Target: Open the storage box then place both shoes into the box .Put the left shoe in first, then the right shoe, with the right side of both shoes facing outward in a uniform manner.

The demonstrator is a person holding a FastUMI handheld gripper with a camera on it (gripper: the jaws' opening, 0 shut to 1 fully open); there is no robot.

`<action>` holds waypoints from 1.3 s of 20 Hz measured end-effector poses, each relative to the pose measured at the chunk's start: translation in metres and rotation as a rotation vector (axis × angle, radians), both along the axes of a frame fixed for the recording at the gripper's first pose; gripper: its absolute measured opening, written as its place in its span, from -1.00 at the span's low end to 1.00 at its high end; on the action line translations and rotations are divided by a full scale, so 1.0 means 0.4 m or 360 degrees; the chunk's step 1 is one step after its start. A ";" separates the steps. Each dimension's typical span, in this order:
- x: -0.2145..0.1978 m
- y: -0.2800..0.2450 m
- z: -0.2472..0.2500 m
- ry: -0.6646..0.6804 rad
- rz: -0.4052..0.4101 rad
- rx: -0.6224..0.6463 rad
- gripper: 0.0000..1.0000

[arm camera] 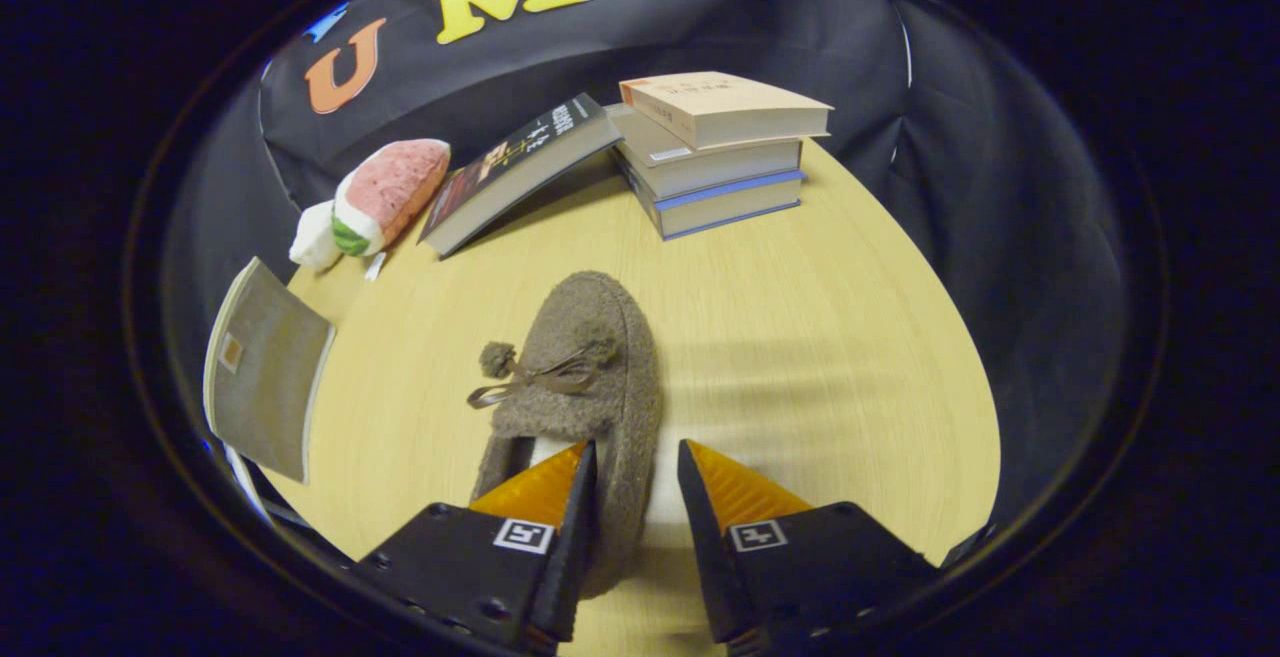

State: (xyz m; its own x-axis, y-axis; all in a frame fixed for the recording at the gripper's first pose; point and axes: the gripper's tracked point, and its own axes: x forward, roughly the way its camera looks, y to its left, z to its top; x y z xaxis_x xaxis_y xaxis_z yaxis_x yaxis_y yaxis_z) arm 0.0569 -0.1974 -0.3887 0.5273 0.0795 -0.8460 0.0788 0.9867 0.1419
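Note:
A brown fuzzy slipper [590,357] with a bow and a pompom lies on the wooden table [820,357], toe pointing away from me. My gripper [635,449] is open at the heel end. One finger [560,497] sits inside the slipper's opening and the other finger [720,497] stands outside its right wall, so that wall lies between them. A thin light gap shows beside the outer finger. A grey fabric panel of the storage box [265,372] stands to the left of the slipper, at the table's left edge.
A stack of three books [715,152] rests at the far side of the table, with a dark book [520,172] leaning on it. A watermelon-slice plush [375,199] lies at the far left. Bare table stretches to the right of the slipper.

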 end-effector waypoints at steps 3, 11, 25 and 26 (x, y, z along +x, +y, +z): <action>0.002 0.001 -0.002 0.0050 -0.0086 -0.0001 -0.58; -0.046 0.074 0.129 0.0023 -0.0305 0.0152 -1.00; 0.009 0.755 0.617 -0.0400 -0.0375 0.0274 -0.99; 0.012 0.809 0.618 -0.0409 -0.0375 0.0273 -1.00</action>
